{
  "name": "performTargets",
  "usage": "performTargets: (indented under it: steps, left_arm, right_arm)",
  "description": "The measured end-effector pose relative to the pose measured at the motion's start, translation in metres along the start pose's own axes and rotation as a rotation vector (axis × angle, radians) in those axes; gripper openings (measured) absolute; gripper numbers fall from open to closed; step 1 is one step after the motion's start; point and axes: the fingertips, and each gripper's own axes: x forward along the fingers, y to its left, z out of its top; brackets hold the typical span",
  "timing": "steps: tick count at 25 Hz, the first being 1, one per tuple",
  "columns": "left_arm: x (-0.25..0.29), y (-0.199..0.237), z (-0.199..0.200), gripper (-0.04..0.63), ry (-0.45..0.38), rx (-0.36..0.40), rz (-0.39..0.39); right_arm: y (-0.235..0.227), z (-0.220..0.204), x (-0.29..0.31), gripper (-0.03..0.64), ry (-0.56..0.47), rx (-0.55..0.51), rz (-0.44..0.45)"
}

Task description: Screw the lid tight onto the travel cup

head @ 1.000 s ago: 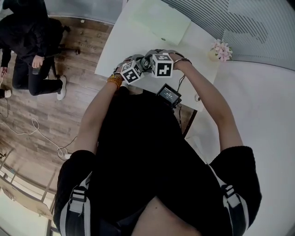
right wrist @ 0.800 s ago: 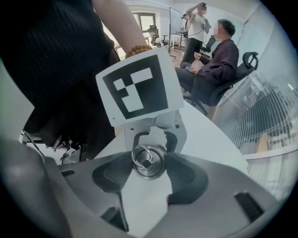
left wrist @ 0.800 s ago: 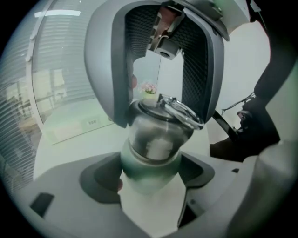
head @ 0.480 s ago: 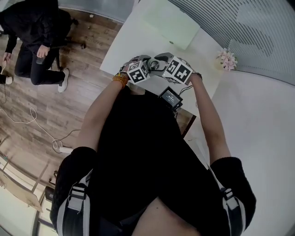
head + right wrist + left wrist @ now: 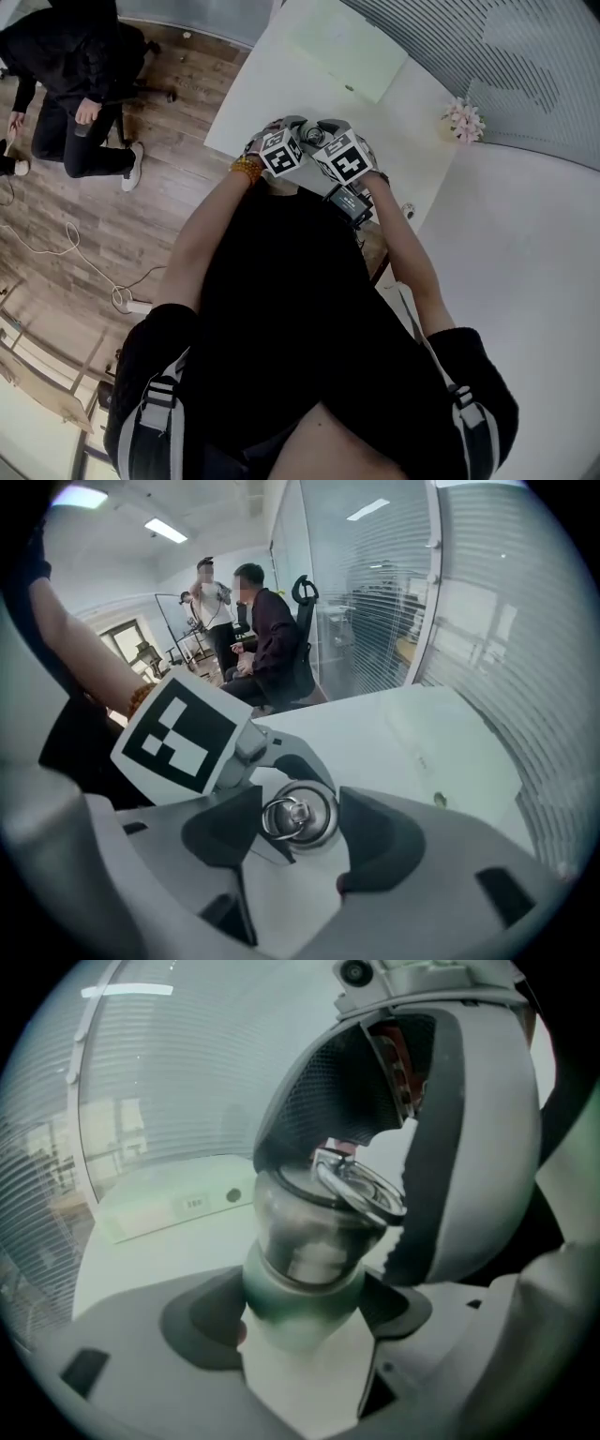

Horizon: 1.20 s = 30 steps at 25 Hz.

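Observation:
The travel cup (image 5: pixel 305 1241) has a pale body and a smoky lid (image 5: pixel 356 1185) with a metal ring. It stands upright between my left gripper's (image 5: pixel 298 1314) pads, which are shut on its body. My right gripper (image 5: pixel 298 832) points down over the cup, its jaws on either side of the lid (image 5: pixel 298 816). They have just been closing, and a thin gap still shows at the pads. In the head view both grippers meet over the near table edge, left gripper (image 5: pixel 286 141) and right gripper (image 5: pixel 328 145), with the cup (image 5: pixel 312 137) mostly hidden between them.
The white table (image 5: pixel 281 75) carries a pale green flat box (image 5: pixel 347 47) at its far side and a small pot of pink flowers (image 5: pixel 466 120) at the right. A black device (image 5: pixel 349 200) hangs at my chest. People (image 5: pixel 75 84) are on the wooden floor to the left.
My right gripper has rolled about its own axis over the lid, its marker cube showing a different turn in each frame, and the right forearm has drawn nearer my body. The left gripper has stayed put.

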Motion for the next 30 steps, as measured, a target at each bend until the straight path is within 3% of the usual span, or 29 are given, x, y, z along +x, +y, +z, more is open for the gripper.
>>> performTargets:
  steps: [6, 13, 16, 18, 21, 24, 27, 30]
  left_arm:
    - [0.002, -0.002, -0.002, 0.372, 0.027, 0.018, -0.022]
    - [0.004, -0.004, -0.003, 0.377, 0.054, 0.061, -0.105]
    - [0.004, -0.005, -0.003, 0.379, 0.07, 0.082, -0.136]
    - [0.004, -0.004, -0.002, 0.379, 0.068, 0.082, -0.135]
    - [0.004, -0.006, -0.001, 0.378, 0.057, 0.079, -0.111]
    - [0.004, -0.006, -0.001, 0.379, 0.049, 0.061, -0.083]
    - [0.002, -0.004, -0.001, 0.379, 0.028, 0.017, -0.061]
    - [0.0, 0.0, -0.001, 0.379, -0.008, -0.036, -0.008]
  right_arm:
    - [0.006, -0.002, -0.001, 0.256, 0.059, -0.194, 0.052]
    - [0.018, -0.011, 0.002, 0.256, 0.23, -0.641, 0.21]
    - [0.022, -0.016, 0.001, 0.256, 0.283, -0.876, 0.248]
    - [0.023, -0.018, 0.001, 0.256, 0.309, -0.968, 0.258]
    - [0.024, -0.018, -0.001, 0.261, 0.274, -0.904, 0.264]
    - [0.019, -0.004, -0.013, 0.277, 0.114, -0.627, 0.226]
    - [0.006, 0.009, -0.023, 0.273, -0.018, -0.323, 0.129]
    - [0.002, 0.004, -0.02, 0.265, -0.02, -0.238, 0.02]
